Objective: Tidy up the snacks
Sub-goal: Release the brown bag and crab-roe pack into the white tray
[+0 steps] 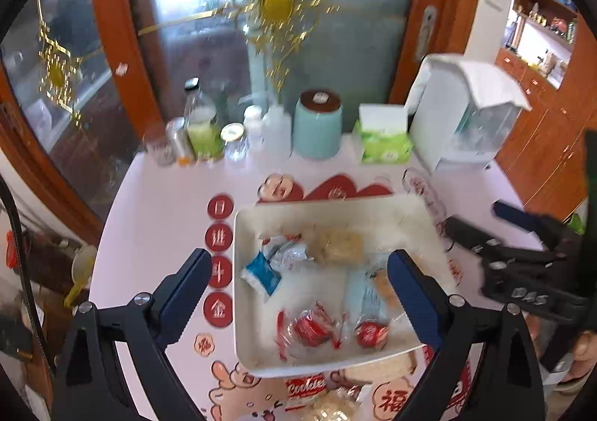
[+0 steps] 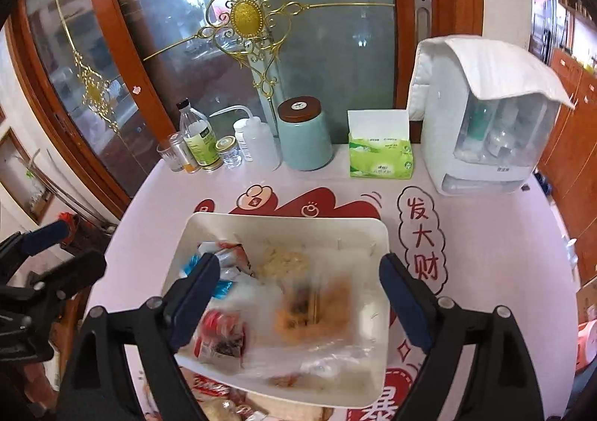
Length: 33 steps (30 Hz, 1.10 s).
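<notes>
Along the back of the table point(image 2: 485, 234), from the left, stand bottles and jars point(image 2: 201, 145), a green canister point(image 2: 304, 137), a tissue pack point(image 2: 380, 156) and a covered white appliance point(image 2: 481, 115), pushed against the glass door, probably to leave the front free for sorting. The left tongs point(image 1: 298, 283) hang wide open and empty over the white tray point(image 1: 335, 208), where wrapped snacks point(image 1: 309, 327) lie gathered. The right tongs point(image 2: 298, 290) are spread just as wide, gripping nothing, above a clear-wrapped snack point(image 2: 313, 305). A few packets point(image 1: 321, 395) wait on the table just outside the tray's near edge.
</notes>
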Tool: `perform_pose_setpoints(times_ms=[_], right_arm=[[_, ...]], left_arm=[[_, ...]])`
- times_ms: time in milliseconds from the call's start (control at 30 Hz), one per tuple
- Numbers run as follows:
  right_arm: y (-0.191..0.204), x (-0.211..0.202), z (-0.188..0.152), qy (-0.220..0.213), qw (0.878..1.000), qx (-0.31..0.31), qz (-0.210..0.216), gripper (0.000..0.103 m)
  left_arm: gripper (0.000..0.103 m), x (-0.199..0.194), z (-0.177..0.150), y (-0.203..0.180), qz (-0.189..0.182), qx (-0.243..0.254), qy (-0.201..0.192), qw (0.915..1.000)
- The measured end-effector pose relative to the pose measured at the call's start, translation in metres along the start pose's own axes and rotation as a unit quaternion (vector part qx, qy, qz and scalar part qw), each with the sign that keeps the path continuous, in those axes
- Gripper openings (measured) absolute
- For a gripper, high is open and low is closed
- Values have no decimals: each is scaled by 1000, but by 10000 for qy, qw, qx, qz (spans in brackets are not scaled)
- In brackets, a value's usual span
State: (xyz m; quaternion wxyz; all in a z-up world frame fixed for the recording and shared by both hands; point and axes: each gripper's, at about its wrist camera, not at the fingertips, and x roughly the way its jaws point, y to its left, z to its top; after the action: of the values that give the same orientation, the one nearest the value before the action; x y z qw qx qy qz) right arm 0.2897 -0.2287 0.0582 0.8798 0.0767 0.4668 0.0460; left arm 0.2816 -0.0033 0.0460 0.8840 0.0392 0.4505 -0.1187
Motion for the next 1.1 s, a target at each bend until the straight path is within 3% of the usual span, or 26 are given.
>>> perform_pose_setpoints(times_ms=[200, 600, 900, 1100], right_arm=[[8, -5, -9, -105, 9998, -158, -19, 95], [28, -41, -42, -206, 9989, -394, 129, 95], [36, -82, -83, -521, 9972, -451, 290, 95], [36, -97, -118, -216, 9975, -466, 495, 95]], left_arm=[[94, 3, -19, 10, 39, -104, 72, 9999], [94, -45, -58, 23, 213, -274, -67, 9994], [94, -85, -113, 33, 478, -411, -36, 9980], [94, -102, -165, 31, 653, -320, 54, 9973]])
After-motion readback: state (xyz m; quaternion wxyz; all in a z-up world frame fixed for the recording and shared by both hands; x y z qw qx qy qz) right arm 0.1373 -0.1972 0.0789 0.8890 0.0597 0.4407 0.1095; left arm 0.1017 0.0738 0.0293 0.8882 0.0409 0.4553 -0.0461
